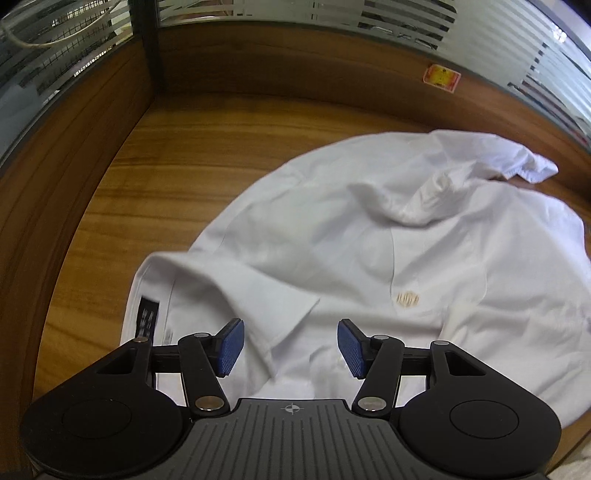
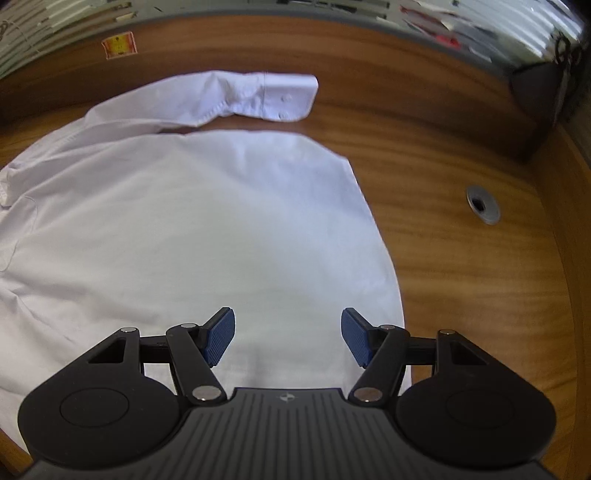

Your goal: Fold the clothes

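You're hovering both grippers — left gripper (image 1: 290,347) w/ jaws apart over the collar, right gripper (image 2: 288,338) likewise over the hem — above the white cotton button-up shirt (image 2: 207,229), lying spread across the wooden tabletop (image 2: 461,258). Pinch single layers, lifting evenly.

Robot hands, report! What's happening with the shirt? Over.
Left tool open, empty, over collar. Right tool open, over hem. White shirt spread, unfolded. Nothing in the way.

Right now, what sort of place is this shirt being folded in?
Probably an office cubicle: a wood-grain desk with a cable grommet, low wooden partition walls, and frosted striped glass panels above them.
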Tool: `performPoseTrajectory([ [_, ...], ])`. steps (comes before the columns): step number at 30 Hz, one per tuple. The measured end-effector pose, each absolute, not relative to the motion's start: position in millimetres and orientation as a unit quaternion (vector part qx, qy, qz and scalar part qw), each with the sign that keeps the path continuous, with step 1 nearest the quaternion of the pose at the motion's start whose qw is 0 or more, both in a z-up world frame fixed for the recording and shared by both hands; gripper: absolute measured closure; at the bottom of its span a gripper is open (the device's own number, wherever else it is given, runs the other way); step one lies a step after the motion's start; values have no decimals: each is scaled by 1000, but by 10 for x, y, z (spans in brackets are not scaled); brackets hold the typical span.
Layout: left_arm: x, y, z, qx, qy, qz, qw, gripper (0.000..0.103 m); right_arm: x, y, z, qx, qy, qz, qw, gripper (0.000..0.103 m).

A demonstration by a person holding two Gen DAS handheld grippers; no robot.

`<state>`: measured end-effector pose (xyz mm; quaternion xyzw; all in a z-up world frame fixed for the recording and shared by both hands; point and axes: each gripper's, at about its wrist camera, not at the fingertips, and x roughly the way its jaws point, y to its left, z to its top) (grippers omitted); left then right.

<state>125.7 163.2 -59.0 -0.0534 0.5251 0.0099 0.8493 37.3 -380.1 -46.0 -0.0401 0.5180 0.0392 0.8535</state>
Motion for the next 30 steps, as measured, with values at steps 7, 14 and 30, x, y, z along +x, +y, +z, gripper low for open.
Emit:
performPoseTrajectory([
  [7, 1698, 1408, -545, -24, 510, -14, 860, 44, 753, -3798, -398, -69, 504, 58, 859, 33],
  [14, 2217, 968, -569, -4, 501, -76, 862, 43, 1167, -3827, -468, -93, 504, 85, 855, 33],
  [30, 3528, 750, -844, 60, 533, -172, 826, 39, 2272, -3758, -584, -190, 523, 233, 798, 38],
])
